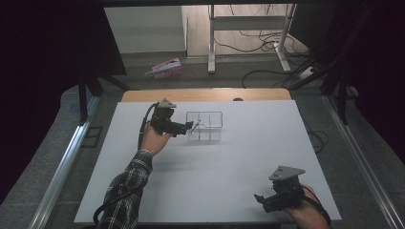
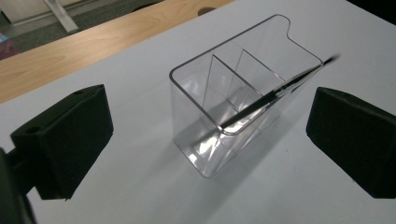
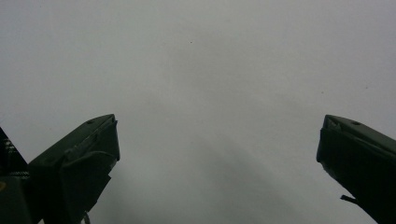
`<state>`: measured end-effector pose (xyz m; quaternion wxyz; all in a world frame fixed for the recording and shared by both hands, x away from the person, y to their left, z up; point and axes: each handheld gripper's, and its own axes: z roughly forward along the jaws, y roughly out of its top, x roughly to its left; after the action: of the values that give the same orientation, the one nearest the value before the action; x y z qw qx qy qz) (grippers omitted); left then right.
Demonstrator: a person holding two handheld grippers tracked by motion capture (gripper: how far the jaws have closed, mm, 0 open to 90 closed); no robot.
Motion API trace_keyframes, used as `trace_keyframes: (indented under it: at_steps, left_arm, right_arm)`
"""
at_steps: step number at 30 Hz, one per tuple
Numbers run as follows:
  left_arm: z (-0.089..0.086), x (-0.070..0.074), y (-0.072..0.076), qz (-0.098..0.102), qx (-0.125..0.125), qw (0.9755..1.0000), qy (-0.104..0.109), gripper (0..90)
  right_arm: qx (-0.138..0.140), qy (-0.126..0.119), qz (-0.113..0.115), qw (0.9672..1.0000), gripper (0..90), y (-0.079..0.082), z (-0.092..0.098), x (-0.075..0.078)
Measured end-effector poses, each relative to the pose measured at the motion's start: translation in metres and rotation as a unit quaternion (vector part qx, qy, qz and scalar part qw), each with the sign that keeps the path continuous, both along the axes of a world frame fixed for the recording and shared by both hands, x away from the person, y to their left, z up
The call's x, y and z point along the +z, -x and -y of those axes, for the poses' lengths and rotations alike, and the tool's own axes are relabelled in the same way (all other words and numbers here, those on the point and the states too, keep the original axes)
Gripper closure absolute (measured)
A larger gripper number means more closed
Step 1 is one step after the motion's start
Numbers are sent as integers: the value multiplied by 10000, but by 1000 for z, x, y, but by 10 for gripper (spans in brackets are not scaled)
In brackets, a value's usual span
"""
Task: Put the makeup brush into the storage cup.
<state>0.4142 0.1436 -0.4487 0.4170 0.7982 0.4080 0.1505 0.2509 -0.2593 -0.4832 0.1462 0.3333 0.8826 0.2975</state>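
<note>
A clear plastic organizer box (image 1: 204, 127) with inner dividers stands on the white table (image 1: 229, 162), left of centre toward the back. A thin dark stick (image 2: 280, 88) leans inside the clear box (image 2: 243, 70), its lower end near the bottom and its upper end poking over one rim. My left gripper (image 1: 189, 126) hangs just left of the box, pointing at it. In the left gripper view this gripper (image 2: 208, 109) is open, its jaws wide on either side of the box and touching nothing. My right gripper (image 1: 261, 198) rests open near the front right edge, and in its own view the gripper (image 3: 217, 133) faces bare table.
A wooden tabletop strip (image 1: 205, 94) borders the white surface at the back. Beyond it on the floor lie a colourful packet (image 1: 165, 68), white desk legs (image 1: 211, 43) and loose cables (image 1: 267, 45). Metal rails (image 1: 62, 167) run along both sides.
</note>
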Motion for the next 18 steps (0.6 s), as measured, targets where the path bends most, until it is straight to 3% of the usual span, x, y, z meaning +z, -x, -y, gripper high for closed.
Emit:
trace_keyframes:
  at_steps: [6, 18]
  left_arm:
    - [-3, -1, 4, 41, -93, 9998, -180, 10]
    - [-19, -3, 14, 26, -125, 9997, -218, 12]
  right_arm:
    - [3, 12, 1, 10000, 0, 0, 0, 0]
    - [10, 51, -3, 10000, 0, 0, -1, 0]
